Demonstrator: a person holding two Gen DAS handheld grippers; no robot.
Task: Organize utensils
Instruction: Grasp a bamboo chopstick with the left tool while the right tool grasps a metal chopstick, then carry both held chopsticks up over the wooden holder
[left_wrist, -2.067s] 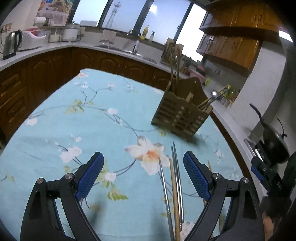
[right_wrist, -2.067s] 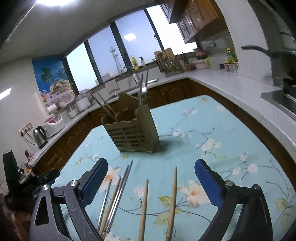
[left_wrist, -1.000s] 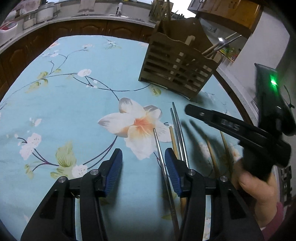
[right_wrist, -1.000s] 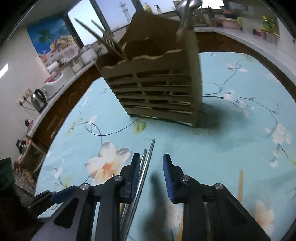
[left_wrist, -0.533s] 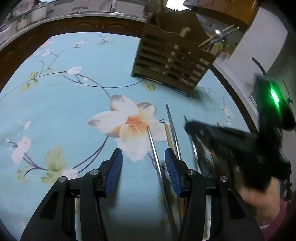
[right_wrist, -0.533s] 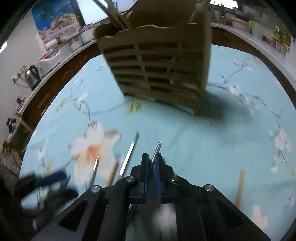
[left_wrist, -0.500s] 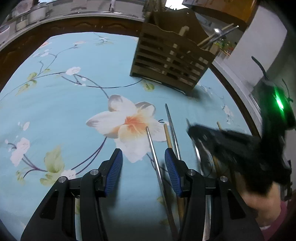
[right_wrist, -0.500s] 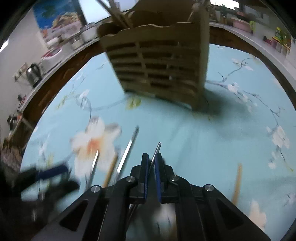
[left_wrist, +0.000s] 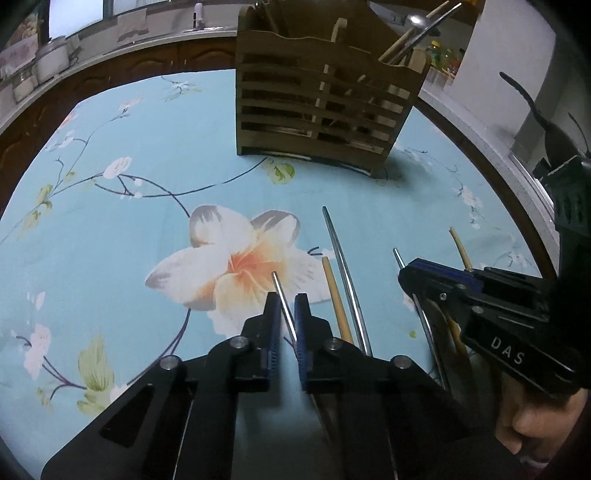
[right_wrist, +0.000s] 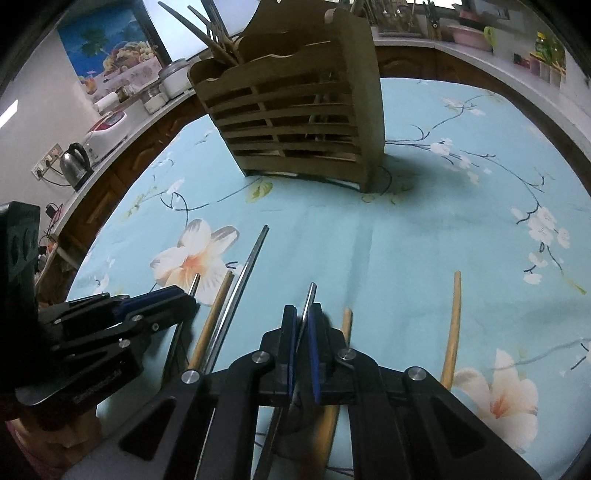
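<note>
Blue floral cloth (left_wrist: 110, 229) covers the desk, smooth and matte, with a slatted wooden utensil holder (left_wrist: 321, 107) standing at its far side. My left hand-held gripper (left_wrist: 287, 306) is pinched on a thin, round metal chopstick (left_wrist: 277, 286); my right hand-held gripper (right_wrist: 302, 321) is clamped on a second steel chopstick (right_wrist: 309, 295). Between them on the cloth lie a pale bamboo chopstick (left_wrist: 334, 295) and another polished metal chopstick (left_wrist: 341, 258), side by side. Two more wooden sticks (right_wrist: 452, 325) lie to the right.
</note>
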